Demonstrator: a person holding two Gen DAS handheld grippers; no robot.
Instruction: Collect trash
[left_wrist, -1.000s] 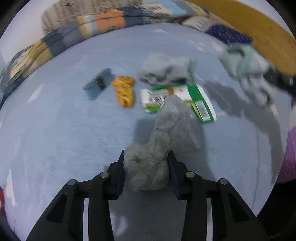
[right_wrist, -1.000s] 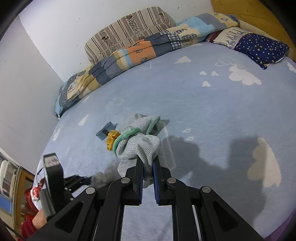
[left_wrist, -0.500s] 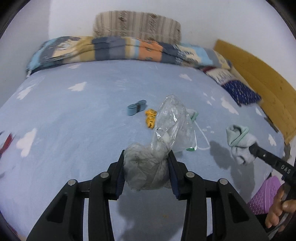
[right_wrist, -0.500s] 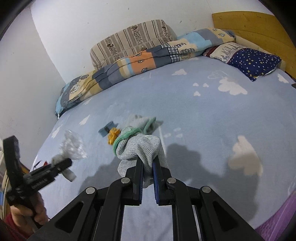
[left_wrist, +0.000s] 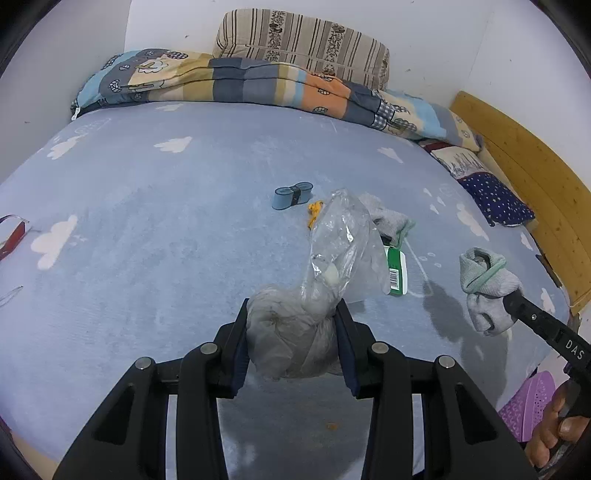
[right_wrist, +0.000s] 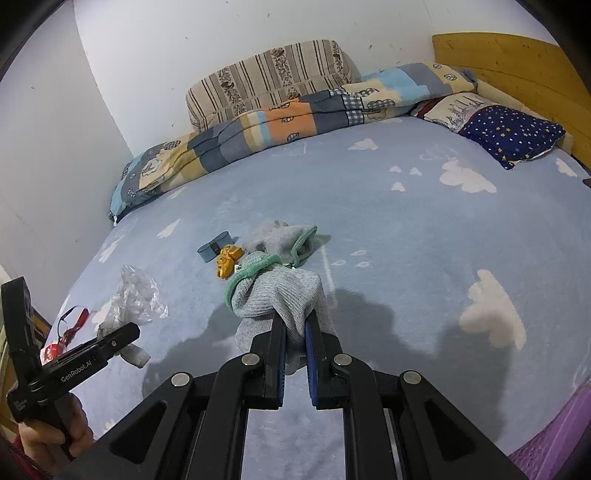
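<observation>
Left wrist view, left gripper clamping clear plastic bag of crumpled tissue, right gripper pinching grey sock

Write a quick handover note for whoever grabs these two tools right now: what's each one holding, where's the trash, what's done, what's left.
Left tool: shut on a crumpled clear plastic bag, lifted off the bed.
Right tool: shut on a grey sock with green cuff, also lifted.
On the bed: green-and-white package, orange wrapper, blue folded band, a second grey sock.
Purple basket sits at the near right edge of the bed.
Done: bag and sock picked up.
Left: drop both, probably trash apart from laundry; then collect the package and wrapper.
</observation>
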